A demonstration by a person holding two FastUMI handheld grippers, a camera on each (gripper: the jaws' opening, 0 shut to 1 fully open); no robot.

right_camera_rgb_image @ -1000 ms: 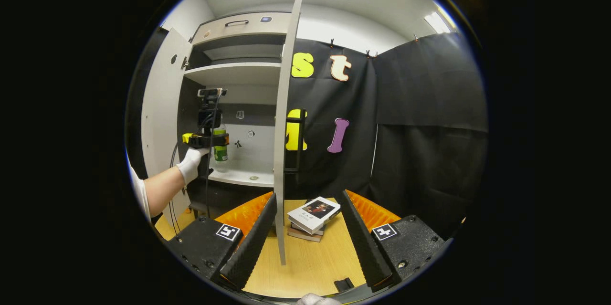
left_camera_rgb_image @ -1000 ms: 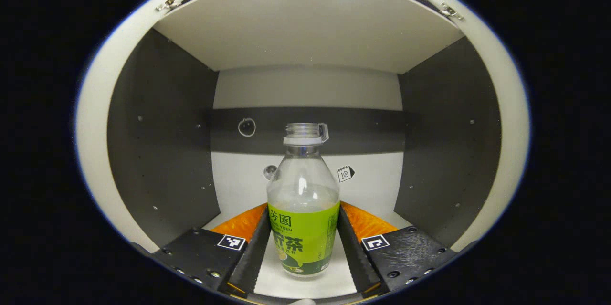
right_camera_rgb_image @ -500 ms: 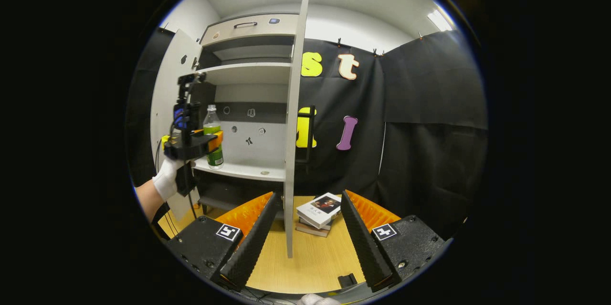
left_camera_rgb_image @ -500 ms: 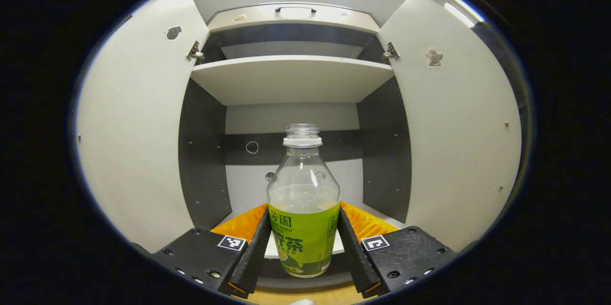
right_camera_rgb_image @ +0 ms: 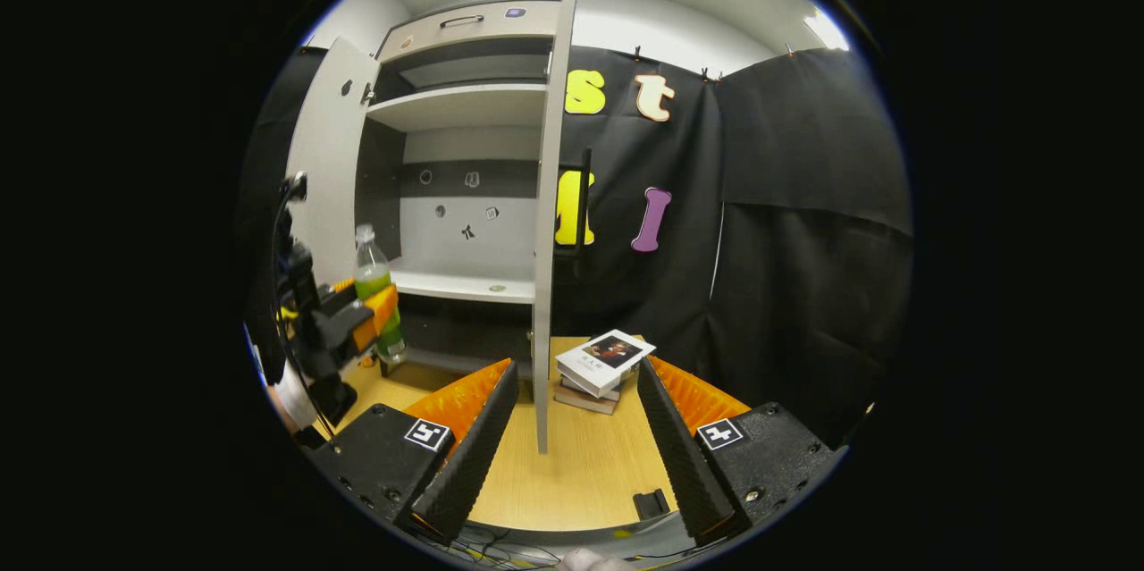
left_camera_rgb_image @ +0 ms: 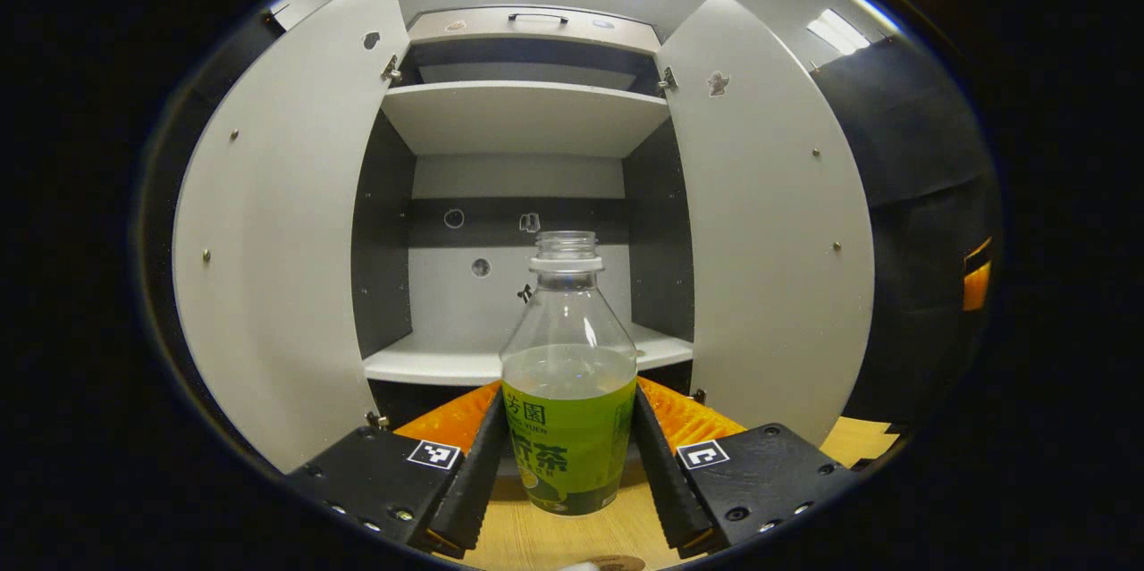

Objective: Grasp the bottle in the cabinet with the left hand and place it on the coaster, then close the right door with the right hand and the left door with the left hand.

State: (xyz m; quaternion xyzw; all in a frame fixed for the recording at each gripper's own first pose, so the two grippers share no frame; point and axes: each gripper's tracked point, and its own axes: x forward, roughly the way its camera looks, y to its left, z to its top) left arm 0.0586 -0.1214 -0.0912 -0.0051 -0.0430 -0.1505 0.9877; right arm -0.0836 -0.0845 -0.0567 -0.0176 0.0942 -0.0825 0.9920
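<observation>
Bottle out of the cabinet, in transit; coaster drop and both doors left.

I've got the left gripper [left_camera_rgb_image: 565,455] clamped on the green-label bottle [left_camera_rgb_image: 568,392], both fingers pressing the label band. The bottle is upright and uncapped with liquid in it, clear of the cabinet shelf [left_camera_rgb_image: 429,367] and hanging over the wooden tabletop [left_camera_rgb_image: 527,540]. At the bottom edge of the left gripper view there's a round brown thing, possibly the coaster [left_camera_rgb_image: 617,563], too cut off to confirm. In the right gripper view, the left gripper sits low and to the side of the cabinet, gripper level. The right gripper [right_camera_rgb_image: 572,428] is wide open and holds nothing, hanging above the table, lined up on the right door's [right_camera_rgb_image: 547,222] edge. The left door [left_camera_rgb_image: 286,231] is swung open too. A stack of books [right_camera_rgb_image: 601,365] lies near the right door.
</observation>
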